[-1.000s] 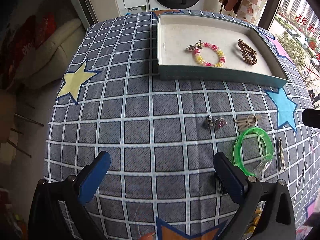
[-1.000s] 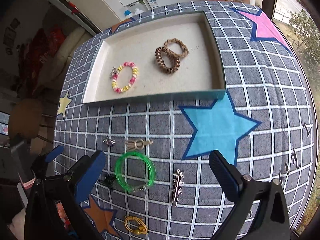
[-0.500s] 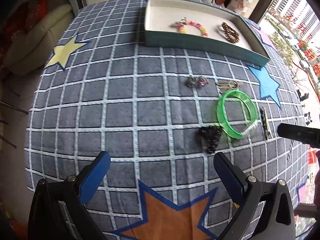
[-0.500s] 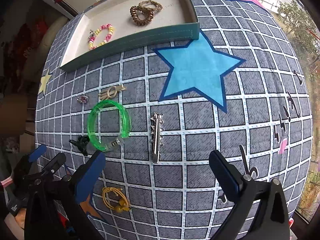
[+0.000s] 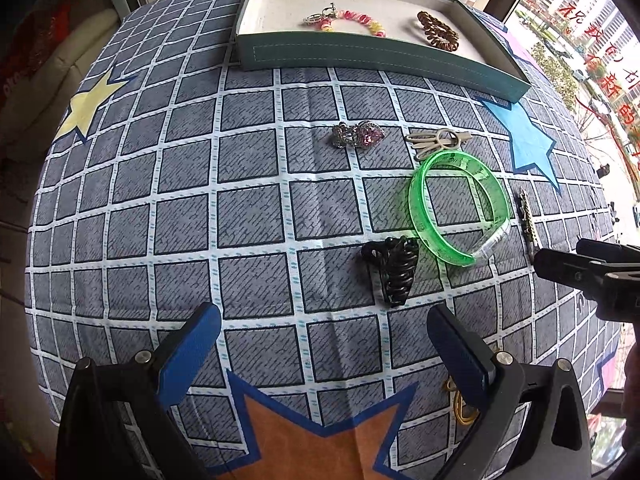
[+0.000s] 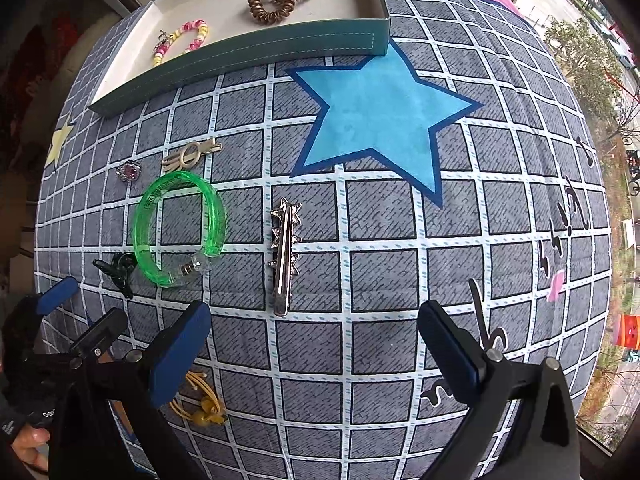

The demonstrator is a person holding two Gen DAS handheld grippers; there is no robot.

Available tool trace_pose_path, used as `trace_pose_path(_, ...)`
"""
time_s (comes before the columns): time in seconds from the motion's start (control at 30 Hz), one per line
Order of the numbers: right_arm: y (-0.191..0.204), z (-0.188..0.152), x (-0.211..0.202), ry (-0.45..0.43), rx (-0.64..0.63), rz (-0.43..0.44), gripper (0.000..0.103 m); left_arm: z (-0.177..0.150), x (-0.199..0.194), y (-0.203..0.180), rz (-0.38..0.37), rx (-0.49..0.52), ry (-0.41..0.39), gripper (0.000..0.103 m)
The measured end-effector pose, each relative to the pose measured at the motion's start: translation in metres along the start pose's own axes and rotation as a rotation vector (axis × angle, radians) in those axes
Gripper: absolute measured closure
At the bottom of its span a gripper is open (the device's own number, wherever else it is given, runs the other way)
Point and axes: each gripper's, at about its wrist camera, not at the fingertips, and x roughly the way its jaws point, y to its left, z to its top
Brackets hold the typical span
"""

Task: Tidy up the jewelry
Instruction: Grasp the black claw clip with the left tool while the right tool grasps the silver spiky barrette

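A teal tray (image 5: 376, 62) at the far side holds a pink-yellow bead bracelet (image 5: 352, 20) and brown hair ties (image 5: 438, 34); it also shows in the right wrist view (image 6: 248, 54). On the cloth lie a green bangle (image 5: 460, 208), a black claw clip (image 5: 394, 268), a pink-stone ring (image 5: 358, 135), a beige clip (image 5: 438, 140) and a silver star barrette (image 6: 284, 256). A yellow hair tie (image 6: 202, 404) lies near my right gripper's left finger. My left gripper (image 5: 324, 352) is open, just short of the black clip. My right gripper (image 6: 316, 348) is open, just short of the barrette.
The table wears a grey checked cloth (image 5: 200, 200) with yellow, blue and orange stars. My right gripper's body (image 5: 592, 268) reaches in from the right of the left wrist view. A window is at the right, a sofa at the left.
Both grippers have drawn back toward the near edge and lowered; the tray has receded and the loose jewelry now sits closer before the fingers. Both stay open.
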Motion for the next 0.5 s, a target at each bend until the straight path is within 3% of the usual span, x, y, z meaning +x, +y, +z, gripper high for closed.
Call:
trace_pose_path(0.2,0.009,0.0,0.01,0.006,-0.031,-0.038,0.022,0.008,0.008,0.0,0.026,-0.003,-0.014,0.0)
trace_pose_path(0.37,0.032,0.002,0.015,-0.014,-0.098,-0.083,0.027,0.017,0.011,0.003,0.047,0.0,-0.016,0.003)
trace_pose_path(0.43,0.041,0.004,0.02,-0.018,-0.126,-0.108,0.027,0.019,0.01,0.004,0.032,0.005,-0.044,0.012)
trace_pose_path(0.5,0.045,0.003,0.023,-0.025,-0.149,-0.118,0.029,0.023,0.01,0.0,0.03,0.012,-0.047,0.013)
